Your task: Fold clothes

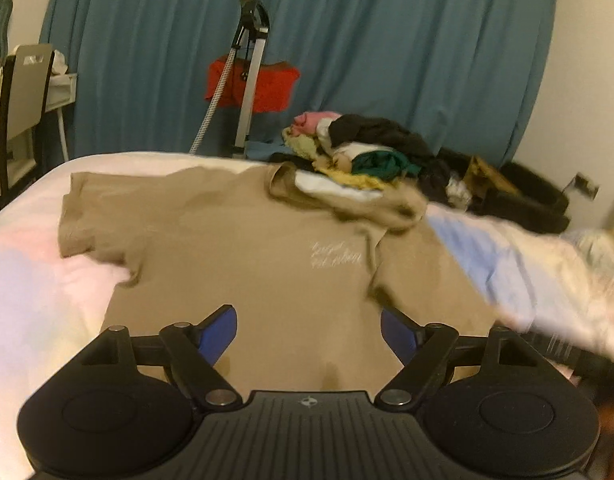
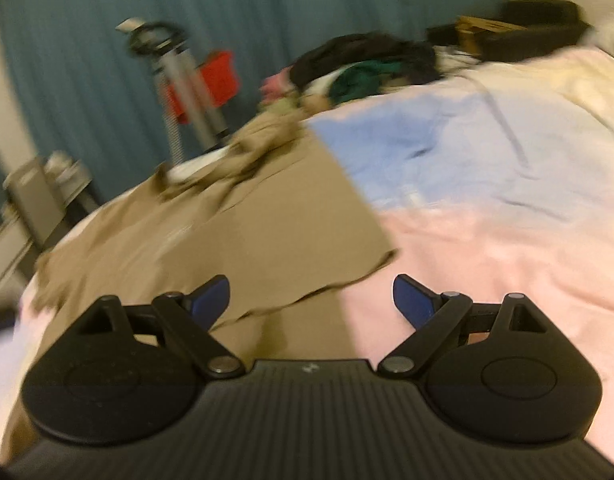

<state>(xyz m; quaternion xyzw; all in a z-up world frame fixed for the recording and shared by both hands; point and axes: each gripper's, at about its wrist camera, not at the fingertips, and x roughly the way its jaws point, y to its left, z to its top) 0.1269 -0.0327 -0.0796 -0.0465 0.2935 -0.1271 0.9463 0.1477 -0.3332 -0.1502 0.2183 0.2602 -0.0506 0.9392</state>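
A tan T-shirt (image 1: 235,248) with white script on the chest lies spread on the bed, its right sleeve side folded inward and the collar rumpled. My left gripper (image 1: 309,330) is open and empty, above the shirt's lower middle. My right gripper (image 2: 311,300) is open and empty, above the shirt's lower right hem corner (image 2: 371,264); the shirt (image 2: 235,232) fills the left of that blurred view.
The bed cover (image 2: 487,208) is pastel pink, blue and yellow. A pile of mixed clothes (image 1: 359,152) lies at the far edge of the bed. A garment steamer stand (image 1: 247,80) and teal curtain (image 1: 387,40) are behind. A chair and desk (image 1: 23,96) stand at left.
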